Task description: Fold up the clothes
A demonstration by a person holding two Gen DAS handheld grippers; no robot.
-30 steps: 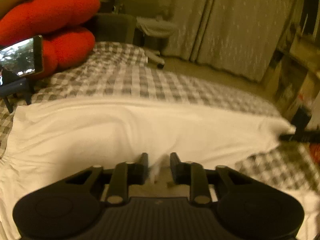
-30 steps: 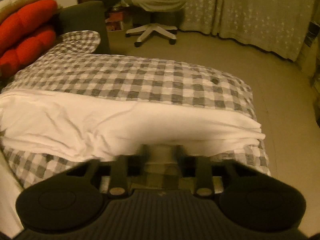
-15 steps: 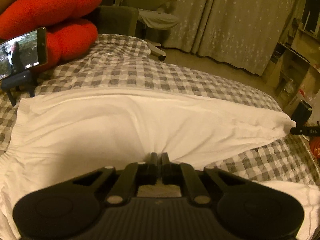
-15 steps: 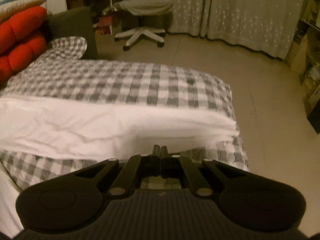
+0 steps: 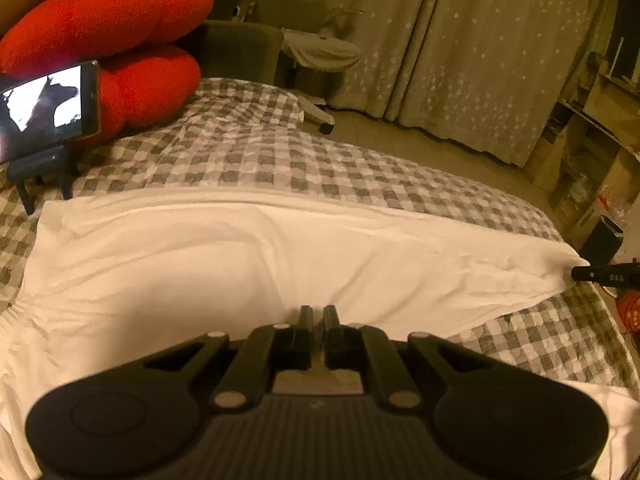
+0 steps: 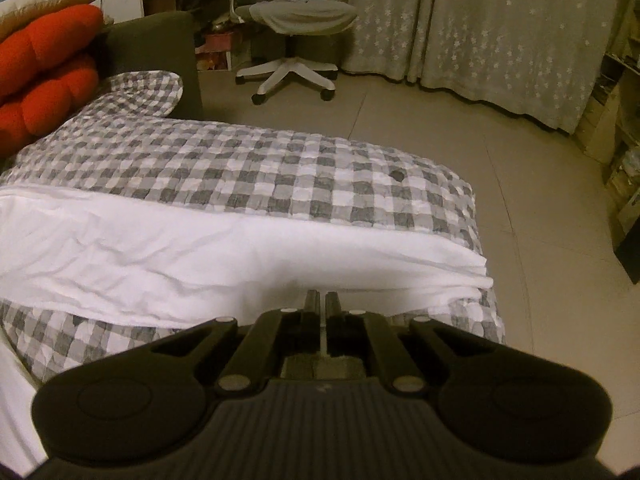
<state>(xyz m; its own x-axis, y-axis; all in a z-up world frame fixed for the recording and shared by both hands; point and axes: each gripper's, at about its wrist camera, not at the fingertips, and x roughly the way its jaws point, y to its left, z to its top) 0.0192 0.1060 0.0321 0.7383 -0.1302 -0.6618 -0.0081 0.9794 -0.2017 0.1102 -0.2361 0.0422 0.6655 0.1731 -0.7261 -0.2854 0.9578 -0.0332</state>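
Left claw [image 5: 318, 314] pinches the white garment [image 5: 240, 264] nearly closed; right claw [image 6: 322, 300] is opening, cloth edge between its fingers.

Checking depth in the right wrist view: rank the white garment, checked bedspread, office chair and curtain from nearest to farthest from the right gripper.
1. white garment, at the right gripper tips.
2. checked bedspread, beyond it.
3. office chair, on the floor behind.
4. curtain, at the back.

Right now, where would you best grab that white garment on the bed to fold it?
Probably along its near long edge, coming from above at the bed's near side. The white garment lies flat in a long band across the checked cover, so that edge is free to pinch and lift over.
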